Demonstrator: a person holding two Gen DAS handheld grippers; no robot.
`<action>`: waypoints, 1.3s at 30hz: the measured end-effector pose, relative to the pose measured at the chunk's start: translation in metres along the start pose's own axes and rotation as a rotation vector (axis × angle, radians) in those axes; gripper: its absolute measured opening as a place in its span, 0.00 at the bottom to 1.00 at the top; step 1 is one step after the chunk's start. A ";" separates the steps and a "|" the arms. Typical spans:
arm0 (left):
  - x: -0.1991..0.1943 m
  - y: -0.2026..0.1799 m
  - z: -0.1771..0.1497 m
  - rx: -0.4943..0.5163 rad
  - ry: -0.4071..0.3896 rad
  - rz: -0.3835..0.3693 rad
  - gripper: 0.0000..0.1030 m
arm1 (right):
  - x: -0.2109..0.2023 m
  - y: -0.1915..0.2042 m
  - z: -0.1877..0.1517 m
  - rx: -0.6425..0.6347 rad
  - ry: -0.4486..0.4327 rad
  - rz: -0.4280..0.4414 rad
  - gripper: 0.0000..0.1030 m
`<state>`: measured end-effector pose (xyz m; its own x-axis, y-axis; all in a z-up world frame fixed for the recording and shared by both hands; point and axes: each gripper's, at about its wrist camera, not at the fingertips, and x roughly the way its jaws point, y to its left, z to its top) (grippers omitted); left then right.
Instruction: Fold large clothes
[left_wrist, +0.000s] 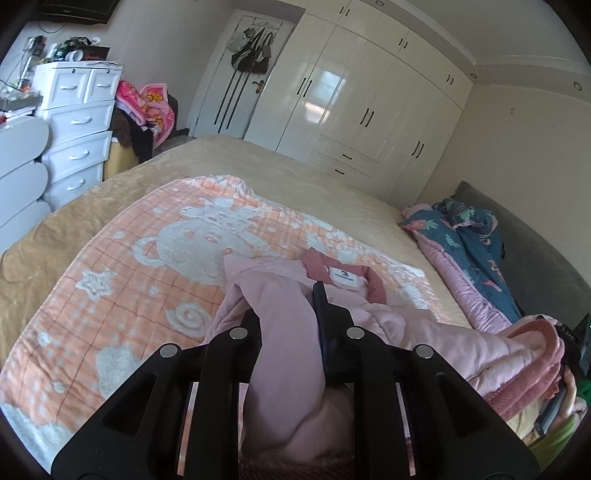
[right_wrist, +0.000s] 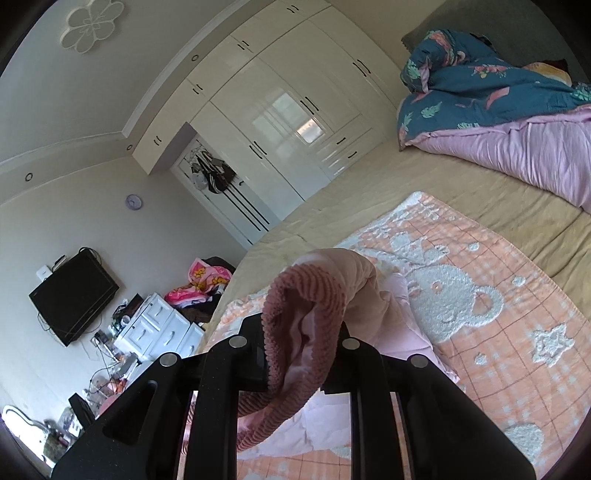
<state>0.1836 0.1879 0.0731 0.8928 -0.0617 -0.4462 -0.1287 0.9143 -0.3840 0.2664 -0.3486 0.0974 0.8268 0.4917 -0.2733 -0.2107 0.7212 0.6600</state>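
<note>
1. Closest in: 2 grippers, both clamped tight on the same pink jacket (left_wrist: 369, 325). The left gripper (left_wrist: 286, 314) has a bunched fold of smooth pink fabric pinched between its jaws, and the right gripper (right_wrist: 303, 343) is closed on the ribbed dark-pink cuff (right_wrist: 295, 332), which flops out over the jaws.

2. The jacket is 1 garment, partly lifted and partly lying crumpled on the peach blanket (left_wrist: 147, 258). Its collar with the white label (left_wrist: 343, 277) faces up.

3. What could go wrong, my guess: the right one only has the thin cuff edge, so a hard pull might slide the cuff out or just stretch the sleeve instead of moving the body.

4. The left grip is on a thick wad, probably more than 1 layer. If so, the fold could come out lopsided with a hidden crease.

5. The jacket sits on a loose blanket, so dragging it sideways could rumple the blanket along with it.

6. Further out: 1 bed (left_wrist: 295, 177) under everything, 1 blue-and-pink quilt (right_wrist: 498, 110) heaped near the headboard. If the jacket swings that way, it could land on the heap.

7. Far end: 1 white dresser (left_wrist: 77, 129), 1 wall of wardrobe doors (left_wrist: 351, 92), 1 TV (right_wrist: 74, 295), 1 wall clock (right_wrist: 133, 202). All well apart from the jacket.
</note>
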 end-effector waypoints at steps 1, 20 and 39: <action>0.004 0.000 0.001 0.004 0.000 0.006 0.11 | 0.003 -0.001 0.001 0.002 0.002 -0.005 0.15; 0.084 -0.003 0.018 0.049 0.048 0.102 0.11 | 0.075 -0.035 0.016 0.103 0.052 0.023 0.34; 0.124 -0.013 0.024 0.076 0.070 0.116 0.19 | 0.062 -0.039 -0.030 -0.110 -0.087 -0.043 0.91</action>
<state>0.3067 0.1783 0.0418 0.8413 0.0209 -0.5401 -0.1941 0.9443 -0.2658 0.3100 -0.3317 0.0343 0.8774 0.4186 -0.2344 -0.2266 0.7921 0.5668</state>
